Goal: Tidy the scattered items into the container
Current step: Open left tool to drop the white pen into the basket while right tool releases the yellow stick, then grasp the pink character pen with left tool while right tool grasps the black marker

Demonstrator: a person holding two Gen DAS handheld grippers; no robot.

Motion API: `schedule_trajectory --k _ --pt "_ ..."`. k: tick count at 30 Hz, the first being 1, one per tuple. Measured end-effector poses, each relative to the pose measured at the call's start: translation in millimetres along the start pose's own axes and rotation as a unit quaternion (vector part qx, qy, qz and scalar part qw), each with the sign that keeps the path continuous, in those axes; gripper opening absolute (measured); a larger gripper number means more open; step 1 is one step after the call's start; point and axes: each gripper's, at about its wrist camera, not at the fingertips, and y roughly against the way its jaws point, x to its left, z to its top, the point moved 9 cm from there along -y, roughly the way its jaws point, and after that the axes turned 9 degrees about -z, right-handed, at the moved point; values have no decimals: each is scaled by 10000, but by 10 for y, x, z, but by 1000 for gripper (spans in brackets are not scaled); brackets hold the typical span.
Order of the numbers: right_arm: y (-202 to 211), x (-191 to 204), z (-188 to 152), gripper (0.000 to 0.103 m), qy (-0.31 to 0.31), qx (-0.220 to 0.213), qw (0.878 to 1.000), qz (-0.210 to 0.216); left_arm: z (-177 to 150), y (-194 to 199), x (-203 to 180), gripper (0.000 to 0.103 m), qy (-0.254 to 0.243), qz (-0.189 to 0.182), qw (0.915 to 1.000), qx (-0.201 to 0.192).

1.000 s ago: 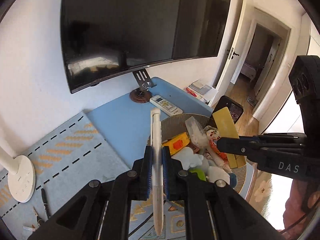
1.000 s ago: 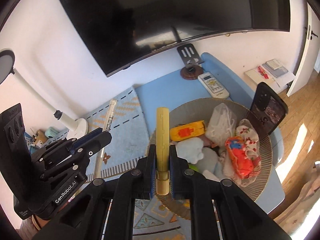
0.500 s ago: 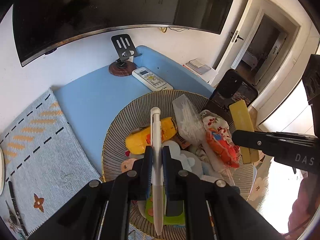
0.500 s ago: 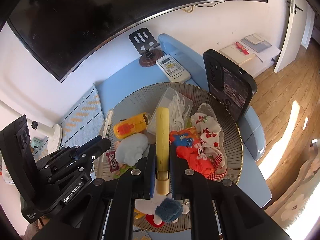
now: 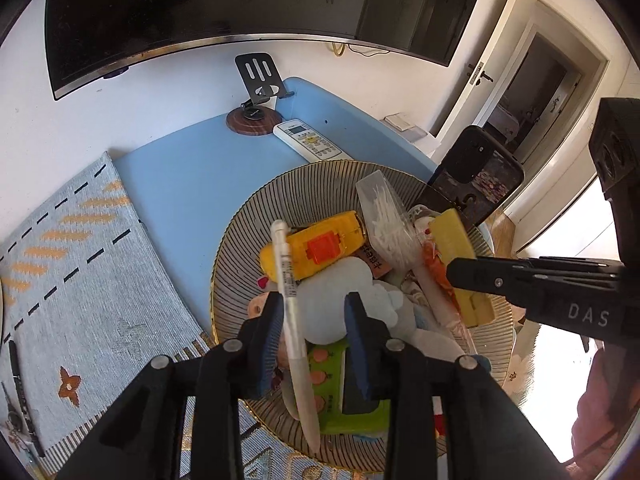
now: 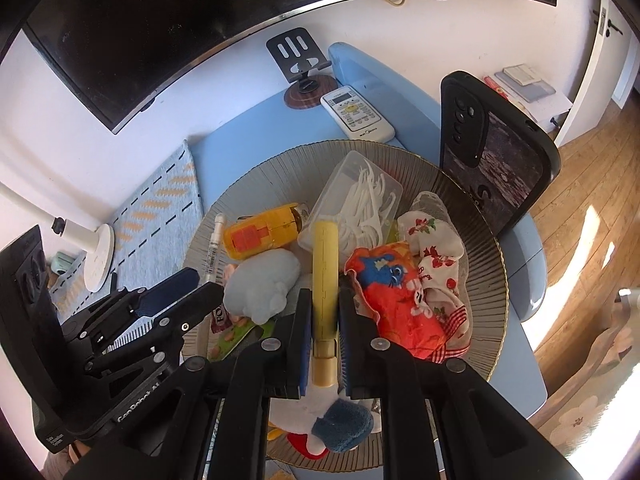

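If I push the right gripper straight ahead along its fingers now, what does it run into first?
Most likely the clear box of white floss picks in the bowl: the yellow bar clamped in the right gripper points at it and would touch first. Depth is uncertain.

blue table (image 5: 192, 184), ribbed basket (image 5: 316, 184), remote (image 5: 310, 145), mat (image 5: 76, 264)

White wall far side, dark curved Hisense TV (image 6: 224, 20) mounted on it. Blue table (image 5: 192, 184) below, woven blue-orange mat (image 5: 80, 264) on its left. Right: white door (image 6: 592, 68) with dark handle, open doorway (image 5: 536, 92) into another room. Wood floor (image 6: 580, 208) with sun patches, floral rug (image 6: 580, 412) near right.
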Motion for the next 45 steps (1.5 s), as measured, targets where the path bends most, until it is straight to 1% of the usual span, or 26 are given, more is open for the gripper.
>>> schedule_trajectory --k 1,2,4,7,9,11,12,15,18,21,25,29,32,37,39,40,42,43,44,45 --pt "2 10 -5 21 25 21 10000 -42 -27 70 19 54 -4 20 10000 -31" --pt "12 26 -2 29 47 27 10000 -78 -63 152 46 59 -10 56 10000 -74" --pt "75 58 22 38 8 -68 9999 -109 -164 338 134 59 4 128 9998 -144" --pt "250 172 75 41 -81 -315 9995 -33 -416 655 396 59 141 398 9989 -194" --pt "346 317 84 47 -86 -404 9991 78 -666 869 646 59 341 590 9976 -154" --pt "390 523 54 55 -59 -394 9989 232 -958 1084 943 59 591 856 9946 -73" --pt "394 654 20 56 -14 -355 9989 310 -1117 1195 1095 59 701 992 9926 -34" --pt "354 1127 -150 56 231 -166 9981 541 -1631 1525 1560 59 995 1506 9834 164" --pt "248 1665 -371 56 595 116 9956 719 -2110 1847 1949 59 1250 1854 9741 347" --pt "155 2171 -592 56 976 332 9911 842 -2450 2085 2230 59 1380 1956 9696 507" --pt "22 2719 -845 56 1315 584 9850 951 -2755 2188 2405 59 1267 1855 9717 733" --pt "-131 3174 -977 56 1474 704 9818 966 -2919 2188 2451 59 941 1783 9759 838" --pt "-291 3456 -948 56 1467 702 9826 893 -2960 2129 2486 59 730 1741 9781 880" --pt "-662 3834 -884 56 1250 907 9848 800 -3023 2045 2517 59 444 1618 9815 926" --pt "-778 3928 -885 51 1208 928 9861 665 -3030 2040 2525 60 363 1564 9830 894" --pt "-822 3980 -888 46 1202 924 9863 646 -3030 2043 2537 61 389 1515 9839 863" --pt "-905 4058 -889 39 1235 862 9874 478 -3025 2050 2557 62 457 1396 9860 785" --pt "-933 4085 -881 31 1266 787 9881 370 -3021 2050 2566 64 451 1377 9866 752" --pt "-954 4107 -869 26 1305 695 9887 264 -3020 2045 2570 68 418 1367 9870 733" --pt "-981 4127 -858 25 1347 628 9888 157 -3018 2038 2566 69 359 1357 9875 719"
